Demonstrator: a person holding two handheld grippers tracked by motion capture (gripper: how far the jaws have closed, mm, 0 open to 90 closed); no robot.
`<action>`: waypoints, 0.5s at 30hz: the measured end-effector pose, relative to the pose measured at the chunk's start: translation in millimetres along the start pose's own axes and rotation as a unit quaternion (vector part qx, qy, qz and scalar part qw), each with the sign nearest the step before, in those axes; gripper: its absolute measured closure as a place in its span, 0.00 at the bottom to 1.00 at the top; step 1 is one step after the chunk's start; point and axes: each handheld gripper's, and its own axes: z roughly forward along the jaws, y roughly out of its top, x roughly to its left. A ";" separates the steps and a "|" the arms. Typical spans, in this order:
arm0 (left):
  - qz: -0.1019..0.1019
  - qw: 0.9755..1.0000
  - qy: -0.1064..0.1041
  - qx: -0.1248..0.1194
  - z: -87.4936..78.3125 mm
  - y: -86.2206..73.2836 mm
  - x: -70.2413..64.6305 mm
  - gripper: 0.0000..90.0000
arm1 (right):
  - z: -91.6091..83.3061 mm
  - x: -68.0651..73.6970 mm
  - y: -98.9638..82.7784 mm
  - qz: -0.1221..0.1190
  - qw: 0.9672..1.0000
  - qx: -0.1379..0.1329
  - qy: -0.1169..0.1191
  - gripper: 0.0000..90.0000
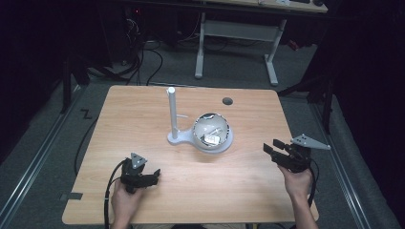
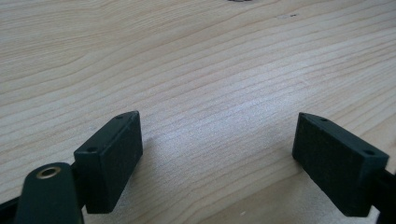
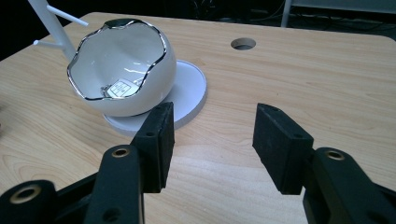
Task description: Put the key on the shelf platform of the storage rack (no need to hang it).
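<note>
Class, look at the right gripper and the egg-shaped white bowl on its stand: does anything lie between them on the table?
No. Bare wooden table separates the right gripper from the bowl; nothing visible stands between. Its jaws are apart and empty.

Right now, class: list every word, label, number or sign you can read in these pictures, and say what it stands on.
No text can be read.
A small white tag with dark marks lies inside the white bowl: too small and blurred to read.
The table, the stand and both grippers, left and right, bear no readable marks.
</note>
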 end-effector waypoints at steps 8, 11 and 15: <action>0.000 1.000 0.000 0.000 0.0 0.0 -0.1 0.18 | -5.0 0.2 -12.0 0.009 1.000 0.000 0.002 0.55; 0.000 1.000 0.000 0.000 0.0 0.0 0.0 0.18 | -6.9 0.7 -16.2 0.014 1.000 0.001 0.002 0.54; 0.000 1.000 0.000 0.000 0.0 0.0 0.0 0.18 | -8.6 4.8 -19.0 0.003 1.000 0.006 0.001 0.54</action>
